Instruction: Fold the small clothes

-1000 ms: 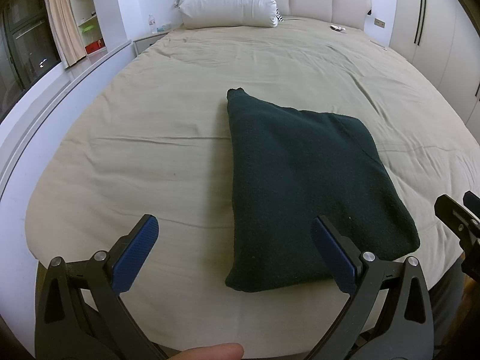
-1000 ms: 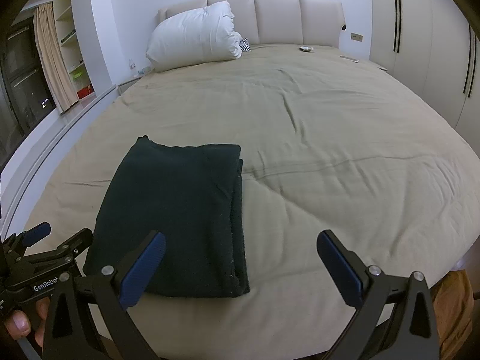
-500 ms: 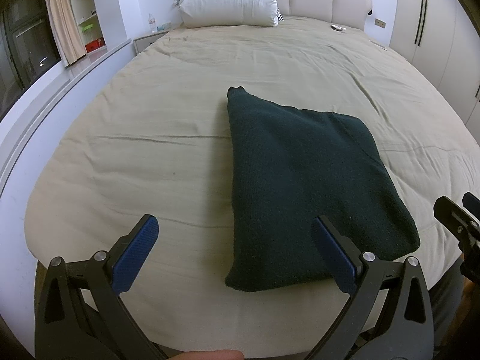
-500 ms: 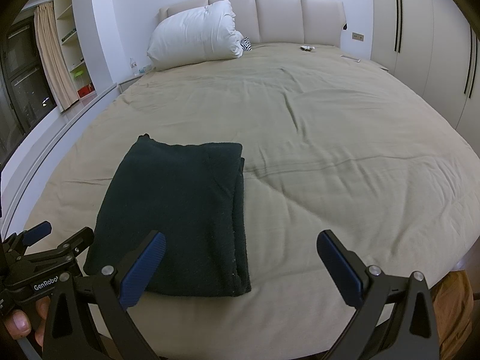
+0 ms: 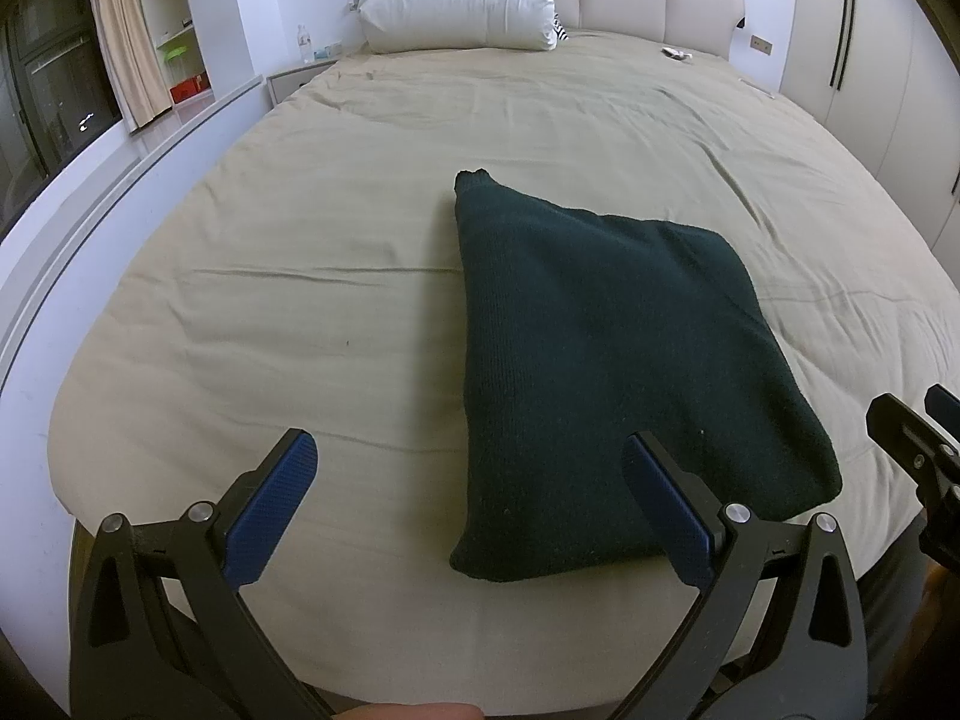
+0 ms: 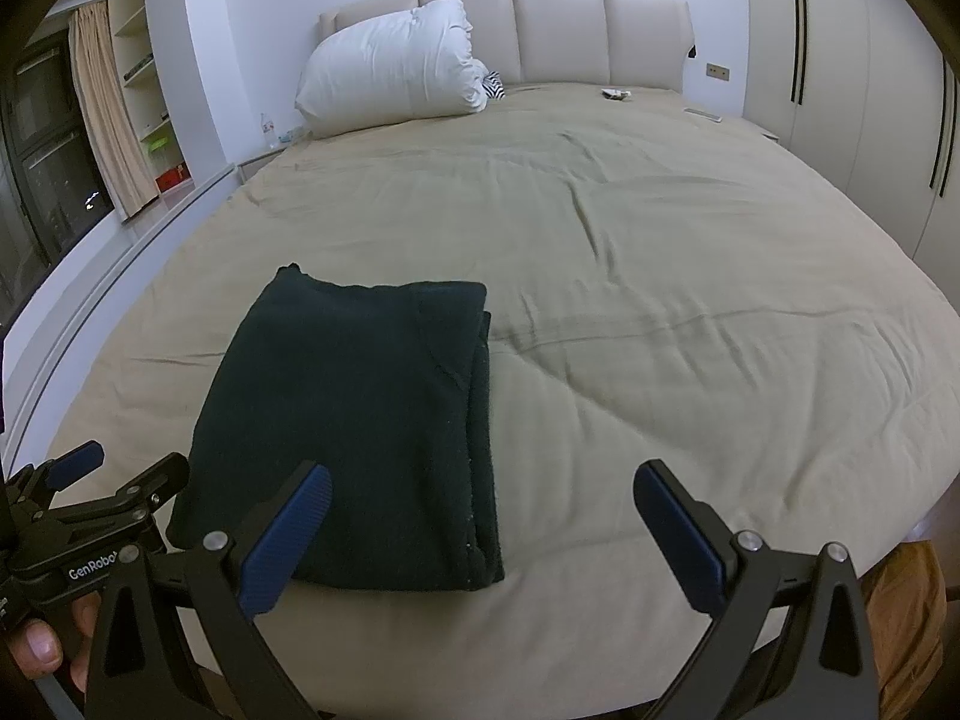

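A dark green knit garment [image 5: 606,360] lies folded into a flat rectangle near the foot of the bed; it also shows in the right wrist view [image 6: 354,414]. My left gripper [image 5: 474,498] is open and empty, held above the bed's near edge, its right finger over the garment's near end. My right gripper [image 6: 480,528] is open and empty, just right of the garment's near corner. The left gripper also shows at the lower left of the right wrist view [image 6: 114,486]. Neither touches the garment.
The garment rests on a beige bedcover [image 5: 300,228], also in the right wrist view [image 6: 690,252]. A white pillow [image 6: 390,72] leans on the padded headboard. A low ledge and shelves [image 5: 174,48] run along the left; wardrobe doors [image 6: 840,60] stand on the right.
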The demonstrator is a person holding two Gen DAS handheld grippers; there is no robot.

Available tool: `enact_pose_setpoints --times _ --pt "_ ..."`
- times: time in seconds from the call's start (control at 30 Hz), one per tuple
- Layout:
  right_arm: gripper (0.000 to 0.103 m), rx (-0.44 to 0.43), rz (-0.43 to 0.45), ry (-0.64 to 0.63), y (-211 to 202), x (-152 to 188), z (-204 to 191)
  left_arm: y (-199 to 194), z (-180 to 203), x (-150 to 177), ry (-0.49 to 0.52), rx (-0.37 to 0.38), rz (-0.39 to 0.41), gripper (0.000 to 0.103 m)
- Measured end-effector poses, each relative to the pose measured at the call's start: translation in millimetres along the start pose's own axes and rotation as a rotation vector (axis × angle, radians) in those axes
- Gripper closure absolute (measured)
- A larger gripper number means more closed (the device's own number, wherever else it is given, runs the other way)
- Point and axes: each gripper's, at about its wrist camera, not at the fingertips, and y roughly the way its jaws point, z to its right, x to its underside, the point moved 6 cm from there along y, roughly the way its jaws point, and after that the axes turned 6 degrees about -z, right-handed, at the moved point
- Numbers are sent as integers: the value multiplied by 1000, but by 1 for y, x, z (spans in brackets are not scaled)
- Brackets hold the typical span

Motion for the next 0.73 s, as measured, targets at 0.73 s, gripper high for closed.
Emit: enact_pose_setpoints --times 0.73 --pt "0 -3 -2 -1 1 -1 1 3 -2 1 3 8 -6 0"
